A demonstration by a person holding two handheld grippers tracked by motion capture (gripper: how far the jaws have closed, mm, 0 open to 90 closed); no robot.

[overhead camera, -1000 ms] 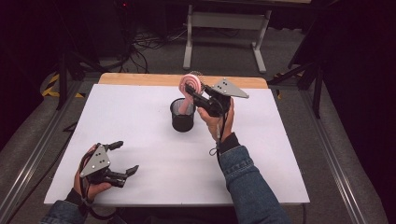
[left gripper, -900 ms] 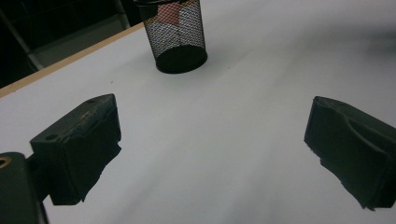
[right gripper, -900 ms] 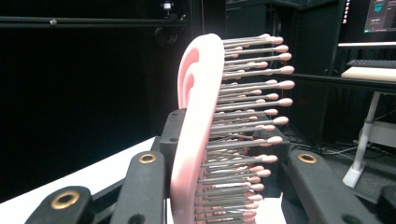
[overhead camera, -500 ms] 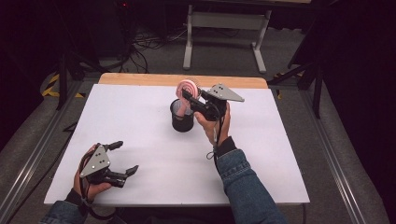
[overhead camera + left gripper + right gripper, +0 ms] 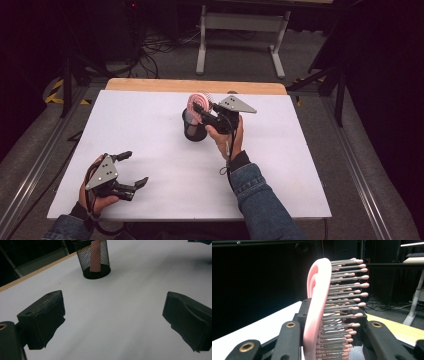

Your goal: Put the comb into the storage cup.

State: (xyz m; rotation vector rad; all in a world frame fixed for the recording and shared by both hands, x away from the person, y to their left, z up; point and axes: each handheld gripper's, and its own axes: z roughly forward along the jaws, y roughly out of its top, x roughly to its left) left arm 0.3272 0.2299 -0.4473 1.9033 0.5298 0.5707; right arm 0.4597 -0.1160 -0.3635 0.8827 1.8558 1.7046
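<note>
Right gripper clamped on pink hairbrush, frame centre, handle inside black mesh cup; left gripper open, lower left. Risk: light cup tipping if handle drags wall

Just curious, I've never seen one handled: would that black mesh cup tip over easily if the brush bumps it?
Probably yes. The black mesh cup is open wire, so likely light. It stands taller than its base looks wide. The pink hairbrush, handle already inside, may lean on the rim and tilt it.

Pink hairbrush, black mesh cup
</note>
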